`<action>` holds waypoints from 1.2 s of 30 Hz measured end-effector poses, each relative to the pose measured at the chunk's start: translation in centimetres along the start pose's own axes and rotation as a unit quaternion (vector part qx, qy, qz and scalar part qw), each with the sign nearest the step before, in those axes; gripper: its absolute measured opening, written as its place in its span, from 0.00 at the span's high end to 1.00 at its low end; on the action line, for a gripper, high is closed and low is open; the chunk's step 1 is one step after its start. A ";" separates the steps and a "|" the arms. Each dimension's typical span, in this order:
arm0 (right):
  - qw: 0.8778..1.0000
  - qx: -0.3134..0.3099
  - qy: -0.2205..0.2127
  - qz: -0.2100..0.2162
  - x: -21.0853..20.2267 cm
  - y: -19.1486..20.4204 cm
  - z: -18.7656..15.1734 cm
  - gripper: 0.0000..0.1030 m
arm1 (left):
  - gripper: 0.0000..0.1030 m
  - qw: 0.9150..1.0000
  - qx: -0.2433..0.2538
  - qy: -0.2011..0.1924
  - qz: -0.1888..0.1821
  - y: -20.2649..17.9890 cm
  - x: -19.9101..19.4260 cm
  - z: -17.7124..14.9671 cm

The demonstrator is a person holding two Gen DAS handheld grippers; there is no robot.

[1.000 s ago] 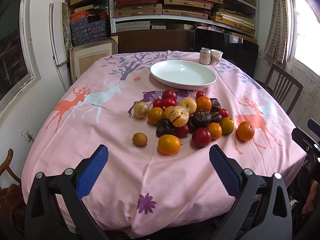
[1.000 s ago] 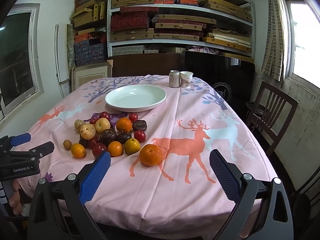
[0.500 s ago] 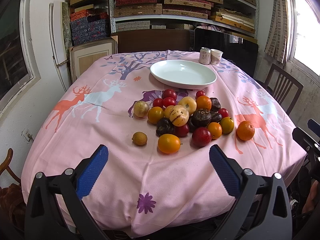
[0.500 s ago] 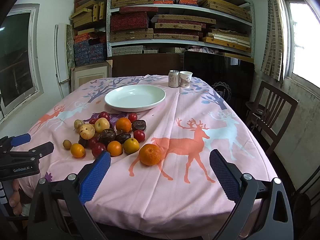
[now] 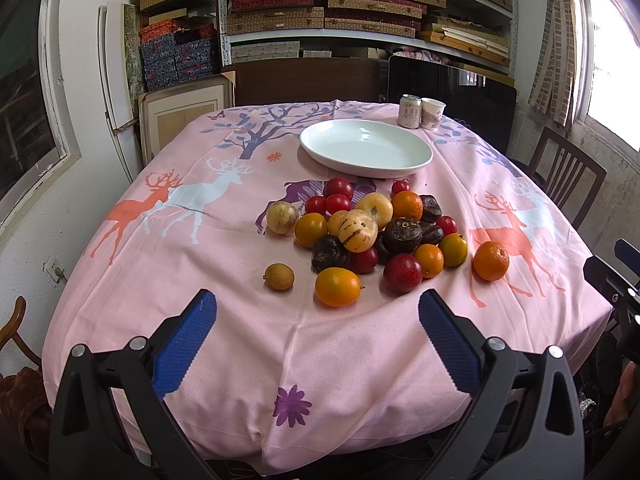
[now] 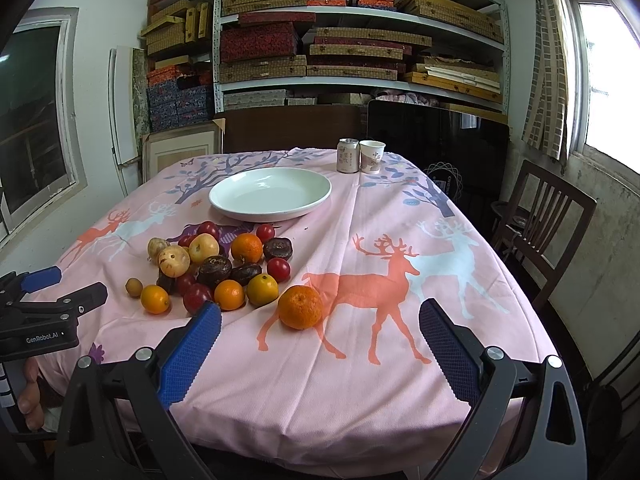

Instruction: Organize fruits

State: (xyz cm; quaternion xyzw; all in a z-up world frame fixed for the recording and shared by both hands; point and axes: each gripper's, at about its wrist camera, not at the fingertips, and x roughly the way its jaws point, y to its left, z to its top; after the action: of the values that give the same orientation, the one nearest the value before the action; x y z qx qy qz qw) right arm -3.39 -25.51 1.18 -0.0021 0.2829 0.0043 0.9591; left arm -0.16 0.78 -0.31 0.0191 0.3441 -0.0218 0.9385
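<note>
1. Our left gripper [image 5: 318, 328] and right gripper [image 6: 320, 332] are wide open and hold nothing.
2. The fruits [image 5: 372, 236] all sit in a pile on the pink tablecloth [image 5: 224, 264].
3. Farther back, the white plate [image 5: 366, 150] is empty, so we have not started.

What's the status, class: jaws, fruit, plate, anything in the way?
Left gripper and right gripper: jaws open, holding nothing. Fruit piled on the cloth, plate bare. Can and cup behind the plate; path clear.
</note>
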 end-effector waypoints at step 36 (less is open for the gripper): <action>0.994 0.028 0.100 0.020 7.1 -2.1 -2.1 0.03 | 0.04 0.996 0.046 0.076 0.032 3.7 8.9 -1.0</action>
State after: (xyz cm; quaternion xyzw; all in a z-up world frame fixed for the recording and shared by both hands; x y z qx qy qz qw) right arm 1.49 -27.53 -4.40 0.0304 0.3771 0.0156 0.9255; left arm 6.20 4.31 -6.80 0.0750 0.4123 -0.0063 0.9079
